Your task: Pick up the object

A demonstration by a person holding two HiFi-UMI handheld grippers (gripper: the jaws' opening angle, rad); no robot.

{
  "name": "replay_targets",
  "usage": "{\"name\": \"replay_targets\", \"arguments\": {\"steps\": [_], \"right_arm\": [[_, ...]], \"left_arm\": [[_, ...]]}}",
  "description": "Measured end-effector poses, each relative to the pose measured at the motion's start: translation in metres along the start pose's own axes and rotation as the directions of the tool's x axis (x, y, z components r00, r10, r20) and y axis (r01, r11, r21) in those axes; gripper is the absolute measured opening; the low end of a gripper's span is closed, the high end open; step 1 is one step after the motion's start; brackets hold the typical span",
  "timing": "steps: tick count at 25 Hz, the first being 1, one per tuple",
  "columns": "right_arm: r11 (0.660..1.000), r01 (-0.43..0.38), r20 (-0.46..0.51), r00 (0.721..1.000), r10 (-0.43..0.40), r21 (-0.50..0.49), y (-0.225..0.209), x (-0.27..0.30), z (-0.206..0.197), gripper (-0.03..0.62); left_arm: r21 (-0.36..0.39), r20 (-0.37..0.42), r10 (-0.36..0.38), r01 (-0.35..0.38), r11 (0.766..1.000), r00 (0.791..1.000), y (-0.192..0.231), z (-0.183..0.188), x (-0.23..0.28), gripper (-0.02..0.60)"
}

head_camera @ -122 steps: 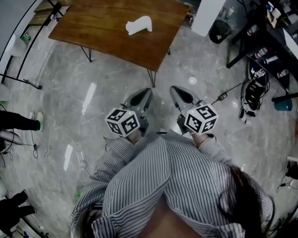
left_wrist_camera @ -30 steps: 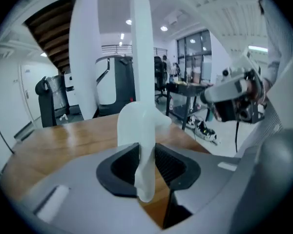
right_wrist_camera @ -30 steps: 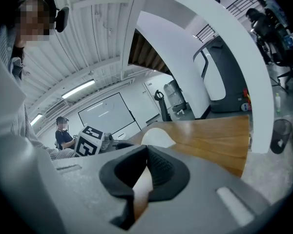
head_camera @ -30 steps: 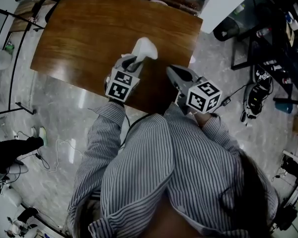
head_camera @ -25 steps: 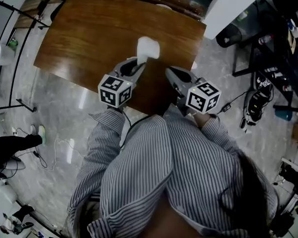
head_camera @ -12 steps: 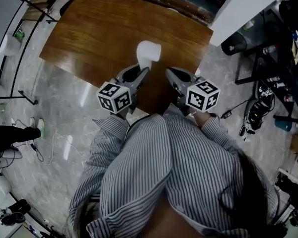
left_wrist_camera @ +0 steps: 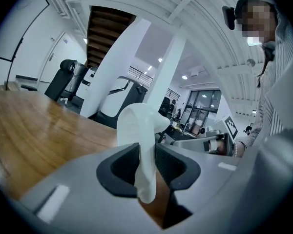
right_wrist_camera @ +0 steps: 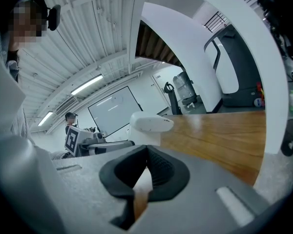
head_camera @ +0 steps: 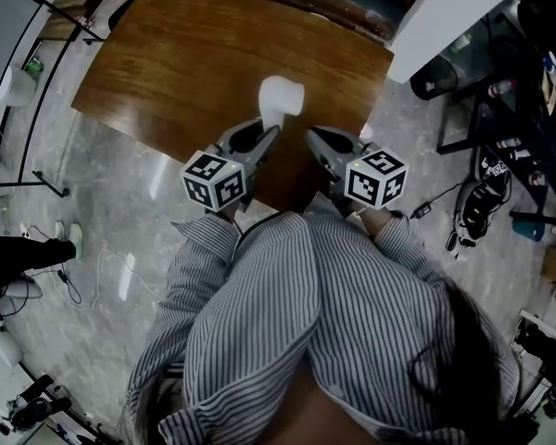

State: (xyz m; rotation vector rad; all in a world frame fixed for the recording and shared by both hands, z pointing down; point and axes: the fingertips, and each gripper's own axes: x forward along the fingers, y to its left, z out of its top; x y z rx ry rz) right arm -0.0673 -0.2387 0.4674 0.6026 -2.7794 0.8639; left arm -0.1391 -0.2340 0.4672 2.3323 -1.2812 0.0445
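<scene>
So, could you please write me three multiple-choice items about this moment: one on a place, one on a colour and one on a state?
1. Where is the white object?
A) on the floor
B) between the jaws of the left gripper
C) on a chair

2. What colour is the table top?
A) brown
B) green
C) white

3. What does the right gripper hold?
A) the white object
B) nothing
C) a cable

Answers:
1. B, since the left gripper view shows both pads pressing on it.
2. A, since the head view shows brown wood.
3. B, since the right gripper view shows nothing between its jaws.
</scene>
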Motion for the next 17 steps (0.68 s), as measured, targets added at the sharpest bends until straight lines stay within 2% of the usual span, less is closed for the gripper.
{"name": "replay_targets", "arguments": {"steps": [5, 17], "right_arm": [[1.000, 0.012, -0.009, 1.000, -0.012, 0.000, -0.0015, -0.0050, -0.0018, 0.002], [1.000, 0.028, -0.008, 1.000, -0.028, -0.006, -0.0026, -0.0062, -0.0027, 0.002]], "left_arm": [[0.057, -0.030, -0.003, 0.005, 0.998, 1.000, -0.0067, -0.0026, 0.0022, 0.110], [0.067, -0.026, 0.009, -0.008, 0.998, 1.000, -0.0037, -0.0003, -0.0030, 0.107]]}}
